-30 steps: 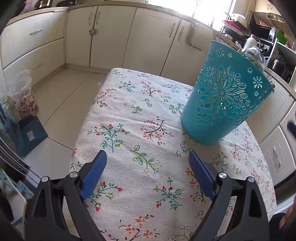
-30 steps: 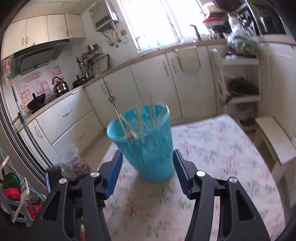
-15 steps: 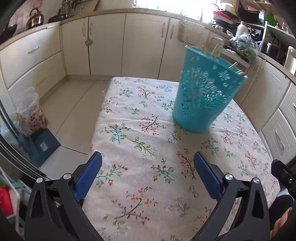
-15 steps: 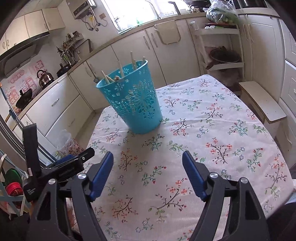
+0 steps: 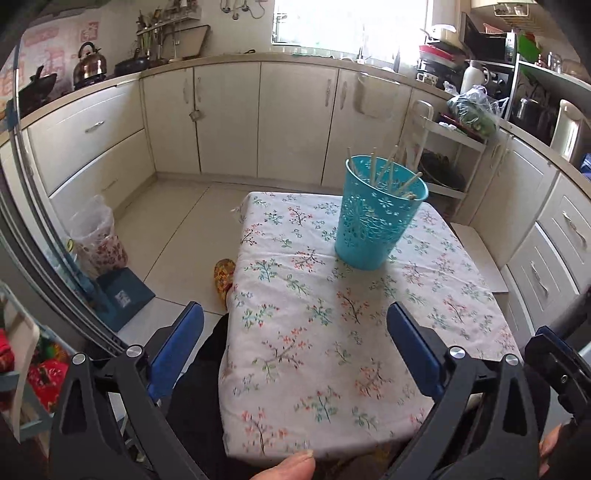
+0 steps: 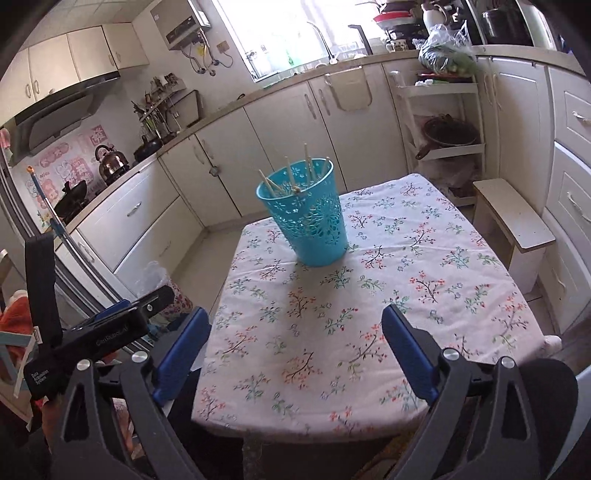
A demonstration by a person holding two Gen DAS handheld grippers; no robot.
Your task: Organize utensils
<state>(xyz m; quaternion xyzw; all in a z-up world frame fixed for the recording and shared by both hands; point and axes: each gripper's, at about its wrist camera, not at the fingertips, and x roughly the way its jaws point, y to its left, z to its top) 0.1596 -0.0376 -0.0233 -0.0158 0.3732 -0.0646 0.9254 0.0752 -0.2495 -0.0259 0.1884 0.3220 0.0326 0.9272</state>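
- We see cream cabinets (image 5: 295, 118) along the far wall under a pale worktop; a bright window (image 6: 280, 33) above them floods the room with daylight
- At left, a kettle (image 6: 110, 160) and a dark wok (image 6: 72, 192) by pink wall stickers (image 6: 70, 162)
- Pale tiled floor (image 5: 177, 229); a white open shelf rack (image 6: 439, 122) at right; a low stool (image 6: 513, 218) beside the floral-clothed counter (image 6: 424, 258)
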